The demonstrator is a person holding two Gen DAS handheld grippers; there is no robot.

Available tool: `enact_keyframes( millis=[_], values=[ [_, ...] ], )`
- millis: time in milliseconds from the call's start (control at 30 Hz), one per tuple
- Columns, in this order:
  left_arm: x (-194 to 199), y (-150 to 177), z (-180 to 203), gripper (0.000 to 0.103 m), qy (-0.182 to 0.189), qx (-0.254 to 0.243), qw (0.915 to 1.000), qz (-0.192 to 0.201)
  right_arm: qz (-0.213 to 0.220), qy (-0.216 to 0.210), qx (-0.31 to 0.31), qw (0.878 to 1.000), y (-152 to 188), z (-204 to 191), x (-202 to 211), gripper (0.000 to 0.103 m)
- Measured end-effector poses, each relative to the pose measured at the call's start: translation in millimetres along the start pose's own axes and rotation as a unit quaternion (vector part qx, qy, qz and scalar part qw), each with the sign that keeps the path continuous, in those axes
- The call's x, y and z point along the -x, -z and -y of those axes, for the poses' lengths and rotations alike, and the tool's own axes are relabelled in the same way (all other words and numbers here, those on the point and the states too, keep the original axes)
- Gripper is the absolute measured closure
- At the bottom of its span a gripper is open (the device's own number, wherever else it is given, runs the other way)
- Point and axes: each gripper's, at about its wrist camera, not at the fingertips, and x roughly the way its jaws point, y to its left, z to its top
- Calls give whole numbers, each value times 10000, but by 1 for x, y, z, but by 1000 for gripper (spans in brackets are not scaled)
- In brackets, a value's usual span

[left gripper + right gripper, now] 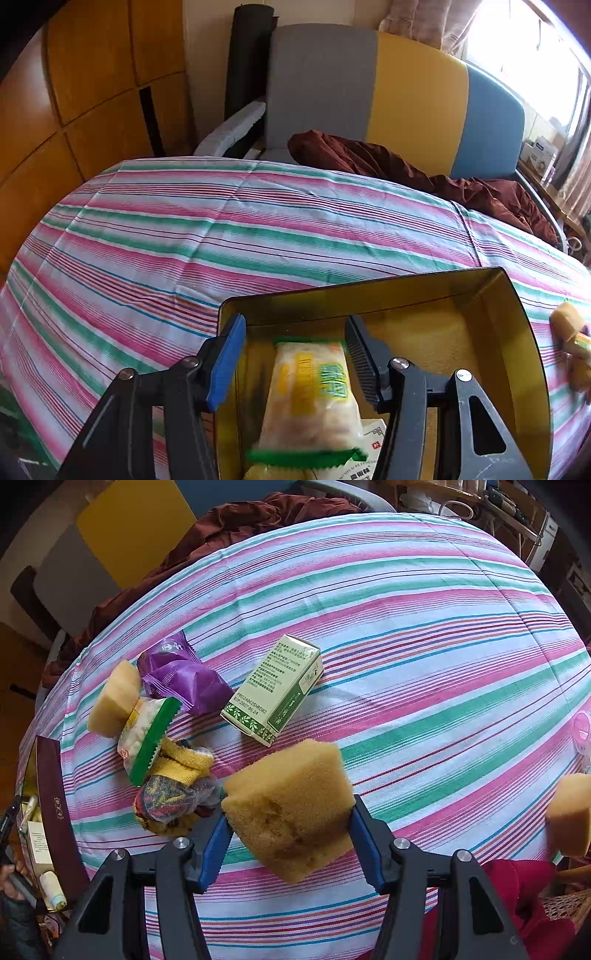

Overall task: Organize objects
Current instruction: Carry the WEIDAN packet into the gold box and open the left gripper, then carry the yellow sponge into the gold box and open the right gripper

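Note:
In the left wrist view my left gripper (293,328) hangs open over a box with a gold lining (517,332). A snack packet with green edges (314,391) lies between the jaws, and neither pad touches it. Its lower edge is blurred. Under it in the box lies a white printed carton (373,435). In the right wrist view my right gripper (291,823) is shut on a yellow sponge (291,808), held above the striped cloth (406,627). The same box (55,812) shows at the left edge, dark maroon outside.
On the cloth lie a green-and-white carton (273,690), a purple wrapper (181,675), a second sponge (114,698), a green-edged snack packet (146,734) and a bundled yellow sock (173,790). A third sponge (569,812) sits at the right. Red-brown fabric (406,166) lies on a seat behind.

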Motion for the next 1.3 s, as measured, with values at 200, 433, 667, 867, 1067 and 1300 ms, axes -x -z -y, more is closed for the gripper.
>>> enact_keyframes(
  millis=[200, 433, 667, 867, 1067, 1300],
  values=[
    [18, 15, -4, 46, -138, 165, 9996, 167, 9, 6, -10, 10000, 1, -1, 0, 42],
    [72, 51, 7, 43, -273, 178, 9977, 596, 60, -9, -16, 10000, 2, -4, 1, 42],
    [119, 91, 33, 43, -90, -95, 9963, 848, 265, -72, -75, 9996, 5, -5, 11, 42],
    [140, 116, 51, 42, -40, -227, 9956, 909, 505, -252, -24, 9984, 8, -9, 21, 42],
    [146, 133, 56, 42, -42, -259, 9958, 878, 851, -440, 141, 9953, 18, -20, 36, 42],
    [145, 142, 55, 42, -122, -328, 9958, 841, 1069, -785, 588, 9894, 34, -69, 50, 42]
  ],
)
